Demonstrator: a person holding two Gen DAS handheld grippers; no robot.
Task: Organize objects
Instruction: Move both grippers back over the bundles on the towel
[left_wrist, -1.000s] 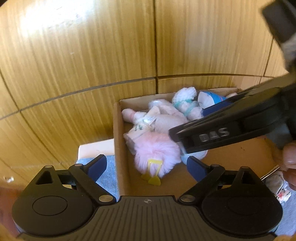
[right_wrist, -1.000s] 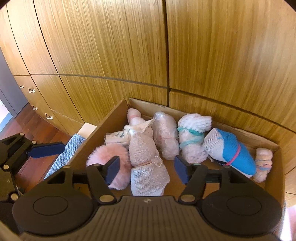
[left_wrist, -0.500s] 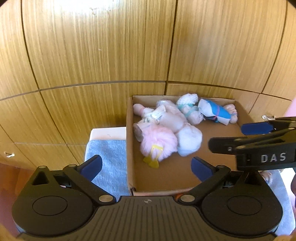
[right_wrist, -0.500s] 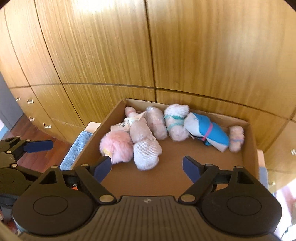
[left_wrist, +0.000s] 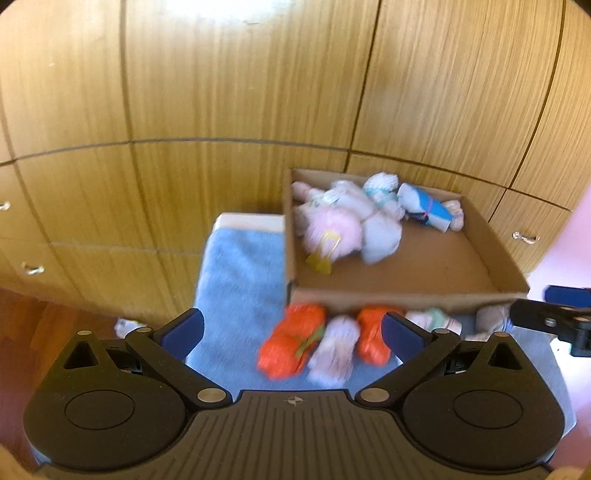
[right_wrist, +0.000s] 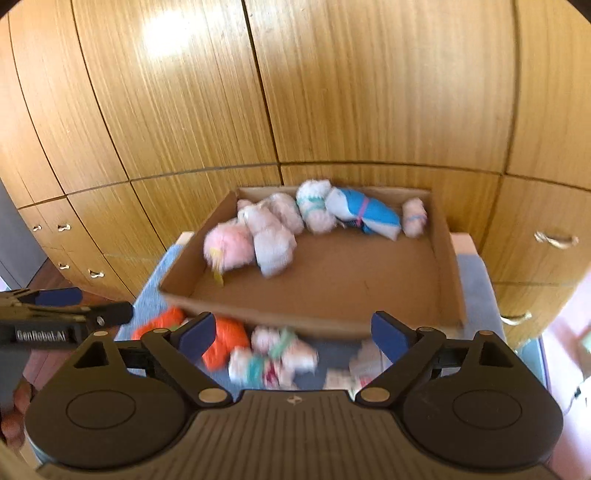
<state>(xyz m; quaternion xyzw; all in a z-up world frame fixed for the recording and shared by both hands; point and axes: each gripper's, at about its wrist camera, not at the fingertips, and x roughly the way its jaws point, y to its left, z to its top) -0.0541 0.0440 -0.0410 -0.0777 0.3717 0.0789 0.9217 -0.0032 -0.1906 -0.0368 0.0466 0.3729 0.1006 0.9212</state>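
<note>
I have pulled both grippers back from the cardboard box (right_wrist: 448, 266), so now I can see the rolled socks waiting outside it. A second ago my right gripper (right_wrist: 291, 332) was low over the white sock roll (right_wrist: 273, 247) in the box. Now its jaws are opening wider and nothing is between them. I think that roll is put away and I can fetch the next one.

My left gripper (left_wrist: 291, 332) is wide open and holds nothing too.

The socks already in the box sit along its far wall, with the pink fluffy one (left_wrist: 332, 232) near the left wall. The orange rolls (left_wrist: 291, 350) lie on the blue towel (left_wrist: 236, 280) just by the box's near wall.

Everything is blurry. The pale socks (right_wrist: 273, 358) by the near wall are partly hidden behind my jaws, so I cannot count them.
</note>
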